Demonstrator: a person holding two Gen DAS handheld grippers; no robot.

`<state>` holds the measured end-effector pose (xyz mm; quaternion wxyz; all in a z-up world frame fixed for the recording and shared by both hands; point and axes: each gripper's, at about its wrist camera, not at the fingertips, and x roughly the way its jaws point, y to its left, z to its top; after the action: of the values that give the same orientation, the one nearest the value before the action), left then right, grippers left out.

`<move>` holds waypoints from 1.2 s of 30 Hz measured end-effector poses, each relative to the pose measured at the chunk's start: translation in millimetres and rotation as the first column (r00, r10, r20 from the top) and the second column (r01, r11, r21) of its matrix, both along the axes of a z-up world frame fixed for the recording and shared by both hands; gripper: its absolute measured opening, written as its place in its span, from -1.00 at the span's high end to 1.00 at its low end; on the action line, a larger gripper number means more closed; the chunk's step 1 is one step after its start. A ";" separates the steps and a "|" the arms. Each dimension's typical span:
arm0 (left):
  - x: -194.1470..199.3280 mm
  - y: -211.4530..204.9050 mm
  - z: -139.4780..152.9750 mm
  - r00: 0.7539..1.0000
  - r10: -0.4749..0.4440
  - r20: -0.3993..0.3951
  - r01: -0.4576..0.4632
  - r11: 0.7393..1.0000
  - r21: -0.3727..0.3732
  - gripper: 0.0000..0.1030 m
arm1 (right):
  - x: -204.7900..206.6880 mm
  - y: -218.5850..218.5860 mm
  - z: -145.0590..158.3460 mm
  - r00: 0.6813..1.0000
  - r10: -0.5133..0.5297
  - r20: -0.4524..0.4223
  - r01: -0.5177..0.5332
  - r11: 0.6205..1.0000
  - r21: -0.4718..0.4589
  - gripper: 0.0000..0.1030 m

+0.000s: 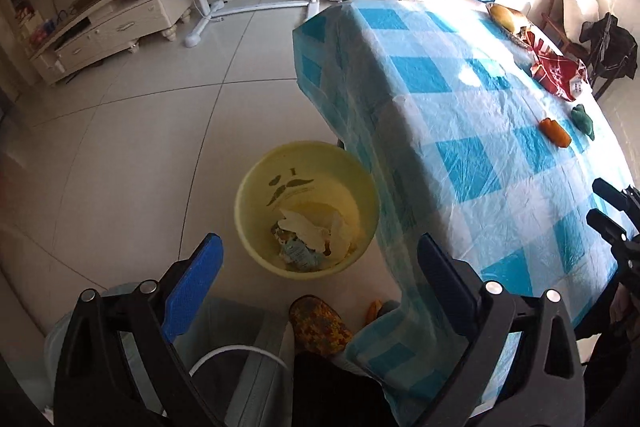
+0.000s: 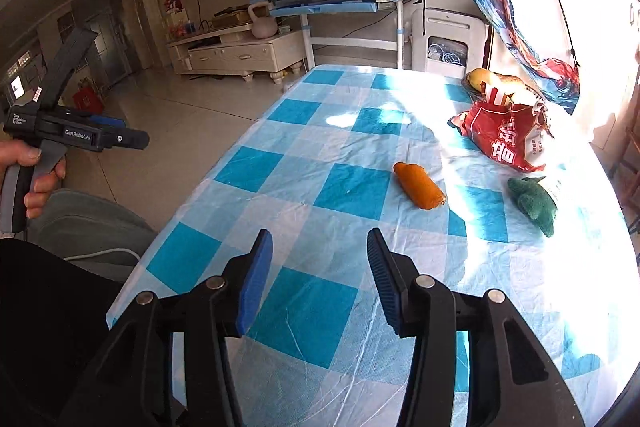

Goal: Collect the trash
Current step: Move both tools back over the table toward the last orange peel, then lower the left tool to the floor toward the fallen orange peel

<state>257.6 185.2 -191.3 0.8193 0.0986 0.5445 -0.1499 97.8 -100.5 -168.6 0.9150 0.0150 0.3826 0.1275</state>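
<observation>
- Left claw (image 1: pixel 318 267): jaws spread wide, nothing between the blue pads. It hangs over the floor beside the worktop edge, looking down at the bin.
- Right claw (image 2: pixel 320 267): jaws spread wide, empty. It hovers above the near part of the worktop (image 2: pixel 304 155), which carries a blue-and-white checked cloth.
- Yellow bin (image 1: pixel 256 223): stands upright on the tiled floor (image 1: pixel 140 147), close against the hanging cloth at the worktop's side. Inside lie crumpled pale paper scraps and a bluish wrapper, heaped toward the wall nearest the camera; the far inner wall is bare apart from a printed motif.
- Orange wrapper (image 2: pixel 419 185): lies flat on the worktop at about 1 o'clock from the right claw, well apart from it. Its long axis runs from 11 o'clock to 5 o'clock in the right wrist view.
- Green soft item (image 2: pixel 534 201): near the orange wrapper, at its 3 o'clock side, not touching.
- Red snack bag (image 2: pixel 504 139): crumpled, open mouth turned to the far end, lying beyond both items at about 2 o'clock.
- Yellow fruit (image 2: pixel 486 79): at the far end of the worktop, just behind the red bag.
</observation>
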 end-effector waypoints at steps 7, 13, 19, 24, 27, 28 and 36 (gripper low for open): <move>-8.1 35.5 -134.3 0.891 -0.244 -0.383 0.280 0.959 0.041 -0.83 | 7.4 -0.6 -26.7 0.998 0.025 -0.051 -0.026 1.000 -0.017 0.03; -16.9 37.5 -200.2 0.833 -0.269 -0.484 0.278 0.959 -0.055 -0.83 | 7.7 5.0 -29.3 0.998 0.038 -0.053 -0.041 0.998 -0.048 -0.04; -18.9 11.9 -248.3 0.831 -0.273 -0.485 0.309 0.951 -0.005 -0.83 | 4.2 13.1 -30.3 0.998 0.047 -0.046 -0.051 0.994 -0.096 -0.06; -19.4 -21.8 -277.0 0.797 -0.338 -0.501 0.398 0.917 0.015 -0.83 | 4.4 13.4 -30.2 0.998 0.034 -0.049 -0.039 0.994 -0.101 -0.10; -27.1 -41.7 -297.0 0.778 -0.364 -0.512 0.454 0.889 0.057 -0.83 | 8.7 10.1 -30.4 0.998 -0.001 -0.069 -0.006 0.995 -0.102 -0.30; -30.7 -47.2 -305.3 0.779 -0.366 -0.509 0.473 0.876 0.093 -0.83 | 10.6 9.1 -30.5 0.997 -0.005 -0.078 -0.003 0.995 -0.097 -0.36; -36.2 -84.1 -344.4 0.800 -0.415 -0.434 0.556 0.785 0.274 -0.82 | 13.1 10.7 -31.7 0.996 0.005 -0.085 -0.014 0.995 -0.101 -0.47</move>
<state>221.4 101.2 -535.7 0.6045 0.3693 0.6549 -0.2632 110.9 -89.7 -200.3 0.8968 -0.0279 0.4271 0.1116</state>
